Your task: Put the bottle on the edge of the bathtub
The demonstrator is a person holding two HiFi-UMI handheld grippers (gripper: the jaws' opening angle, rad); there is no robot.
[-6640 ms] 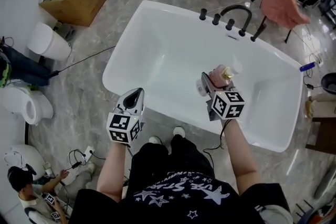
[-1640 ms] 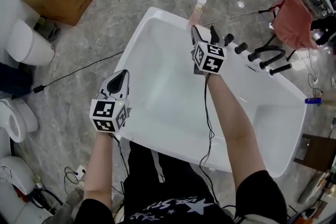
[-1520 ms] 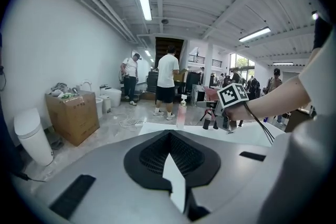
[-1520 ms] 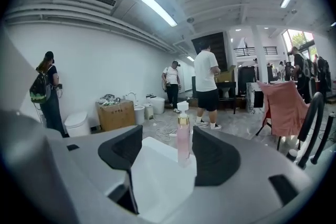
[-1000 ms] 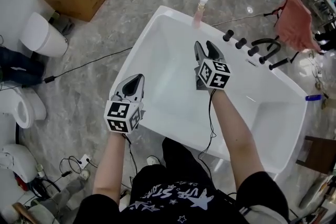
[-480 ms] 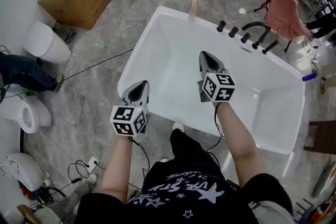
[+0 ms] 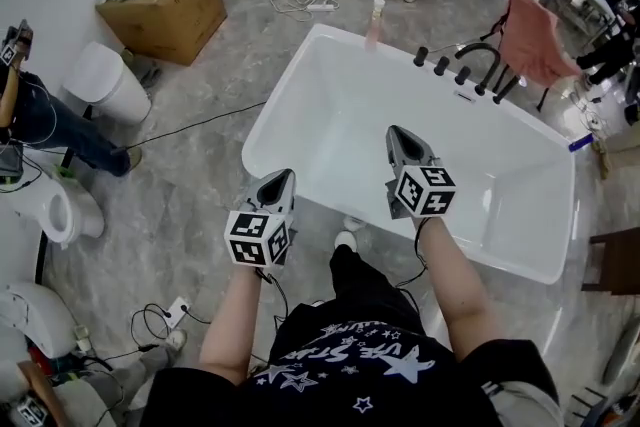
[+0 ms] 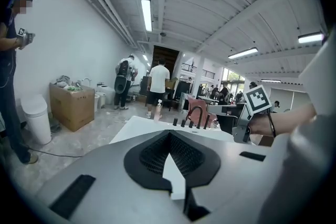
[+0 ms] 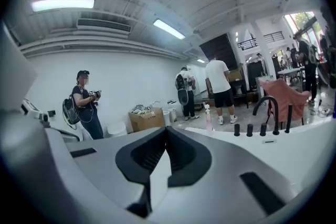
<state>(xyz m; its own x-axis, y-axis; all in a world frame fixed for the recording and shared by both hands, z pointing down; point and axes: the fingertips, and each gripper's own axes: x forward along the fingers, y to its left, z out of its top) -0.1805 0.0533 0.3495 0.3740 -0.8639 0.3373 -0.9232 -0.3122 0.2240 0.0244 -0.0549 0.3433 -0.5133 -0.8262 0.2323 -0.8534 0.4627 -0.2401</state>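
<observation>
The white bathtub fills the middle of the head view, and as far as can be seen its basin is bare; nothing lies in it. The black faucet and its row of knobs stand along the far rim, toward the right.

Both grippers hang over the near side of the tub, well apart from that far rim. The left gripper is near the left end of the near rim; its fingers are clenched tip to tip, and its own view shows nothing between them. The right gripper is out over the basin; its fingers are clenched too, and they are empty.

The bottle, pale pink with a white pump top, stands upright on the far rim near the tub's far left corner, to the left of the knobs. Nothing touches it; both gripper views show it small and distant beyond the closed tips, at the tub's far edge.

By my reading the task is as good as finished; the bottle rests on the edge and neither gripper is on it. Whether its base sits fully on the rim or close to the lip is too small to tell; if it is steady, no step remains.
</observation>
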